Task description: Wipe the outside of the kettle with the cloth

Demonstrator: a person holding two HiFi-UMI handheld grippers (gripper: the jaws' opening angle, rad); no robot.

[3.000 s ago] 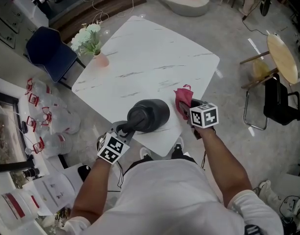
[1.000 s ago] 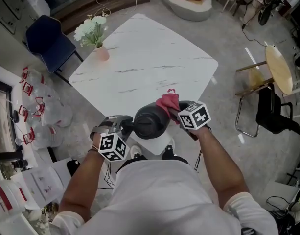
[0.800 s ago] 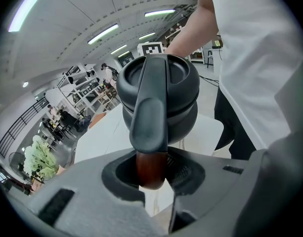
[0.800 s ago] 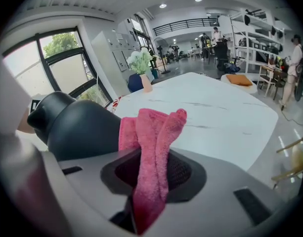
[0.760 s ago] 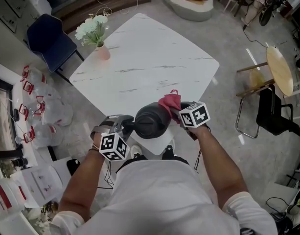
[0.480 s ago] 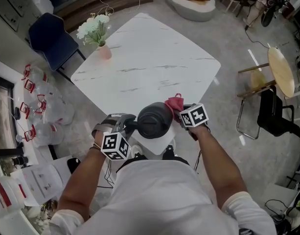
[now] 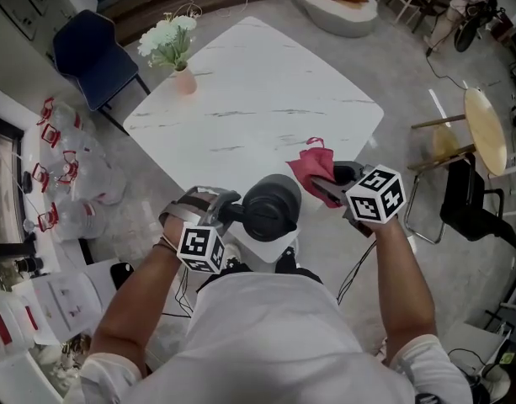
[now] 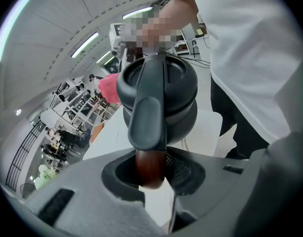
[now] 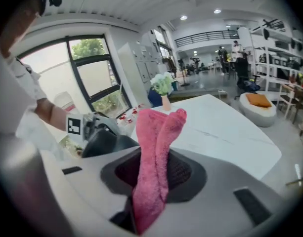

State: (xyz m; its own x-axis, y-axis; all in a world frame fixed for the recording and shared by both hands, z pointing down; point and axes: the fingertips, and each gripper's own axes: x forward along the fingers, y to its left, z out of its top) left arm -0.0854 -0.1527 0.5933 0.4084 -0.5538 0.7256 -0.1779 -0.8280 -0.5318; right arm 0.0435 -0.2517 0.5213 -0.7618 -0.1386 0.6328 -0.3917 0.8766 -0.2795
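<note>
The dark grey kettle (image 7: 271, 208) is over the near corner of the white marble table (image 7: 258, 99). My left gripper (image 7: 226, 215) is shut on its handle (image 8: 147, 125), whose brown wooden end (image 8: 150, 166) sits between the pads. The kettle's lid (image 8: 163, 80) faces the left gripper view. My right gripper (image 7: 332, 185) is shut on a pink cloth (image 7: 311, 165), held just to the right of the kettle and apart from it. In the right gripper view the cloth (image 9: 156, 147) sticks up from the jaws, with the kettle (image 9: 106, 142) low at the left.
A pink vase of white flowers (image 7: 175, 49) stands at the table's far left corner. A blue chair (image 7: 89, 53) and plastic bags (image 7: 68, 175) lie to the left. A round wooden side table (image 7: 485, 129) and a black chair (image 7: 468, 204) stand at the right.
The right gripper has lifted the cloth off the kettle's right side and drawn it up and to the right. The left gripper keeps its hold on the handle and has rolled a little.
</note>
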